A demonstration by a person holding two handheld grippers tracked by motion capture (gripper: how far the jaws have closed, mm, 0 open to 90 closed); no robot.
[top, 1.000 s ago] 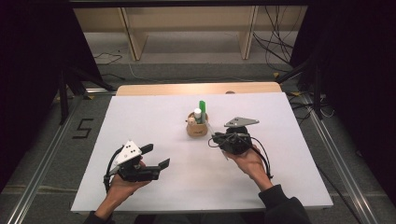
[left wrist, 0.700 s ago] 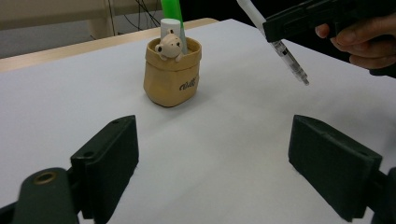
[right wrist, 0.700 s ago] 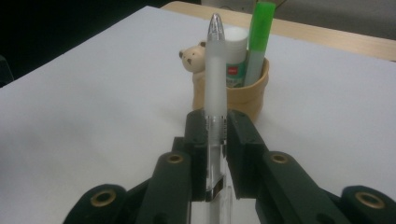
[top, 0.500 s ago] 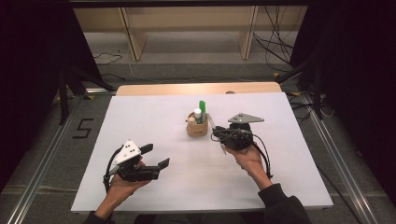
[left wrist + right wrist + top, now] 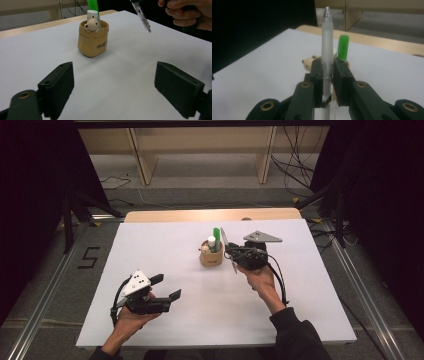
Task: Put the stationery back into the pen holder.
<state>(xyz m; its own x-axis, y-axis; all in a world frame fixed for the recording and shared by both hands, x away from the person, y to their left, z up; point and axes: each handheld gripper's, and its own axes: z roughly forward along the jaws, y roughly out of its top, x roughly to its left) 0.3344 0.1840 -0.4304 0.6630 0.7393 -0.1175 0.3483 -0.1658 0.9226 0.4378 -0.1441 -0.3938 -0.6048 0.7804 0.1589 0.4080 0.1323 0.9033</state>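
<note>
Nearest the table's (image 5: pixel 150 330) front edge, toward its left corner, the left gripper (image 5: pixel 169 287) rests in the person's hand with its jaws spread wide and nothing between them; in the left gripper view its two black fingers (image 5: pixel 58 81) frame bare white tabletop. Farther in, right of centre, the right gripper (image 5: pixel 229 251) has its jaws clamped tight on a clear pen (image 5: pixel 327 47), pinched partway along its barrel. The pen's long axis crosses the jaws, running steeply up and down with a tilt, tip end (image 5: pixel 148 30) hanging low above the table. Just beyond and left of it, near the table's middle, stands a small tan pot (image 5: pixel 212 256) already holding a green marker (image 5: pixel 216 236) and a white stick (image 5: pixel 211 242). The right hand is much the nearer to the pot; dropping the pen in probably means carrying it a little left over the rim.
</note>
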